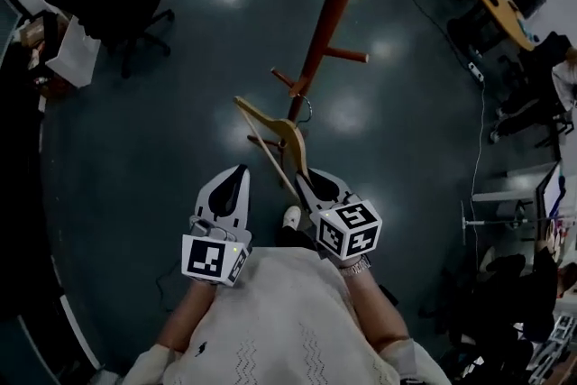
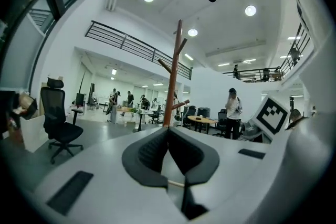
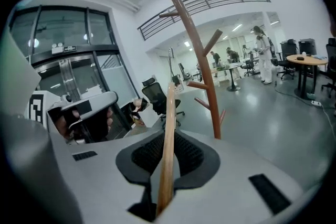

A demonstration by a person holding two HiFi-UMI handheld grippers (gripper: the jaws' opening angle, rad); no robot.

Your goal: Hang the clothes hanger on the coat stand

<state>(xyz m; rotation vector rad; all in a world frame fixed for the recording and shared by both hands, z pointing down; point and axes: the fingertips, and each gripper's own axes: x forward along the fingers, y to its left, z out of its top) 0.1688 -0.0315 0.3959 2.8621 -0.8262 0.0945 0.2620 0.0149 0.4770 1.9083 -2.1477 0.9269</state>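
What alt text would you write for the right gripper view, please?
The right gripper has its jaws shut on a wooden clothes hanger, which rises up the middle of the view. Beyond it stands a reddish-brown coat stand, with a black office chair to its left.

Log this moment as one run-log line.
left gripper: shut, empty | right gripper: shut on wooden hanger | coat stand: upright ahead | step: hanger not yet hung
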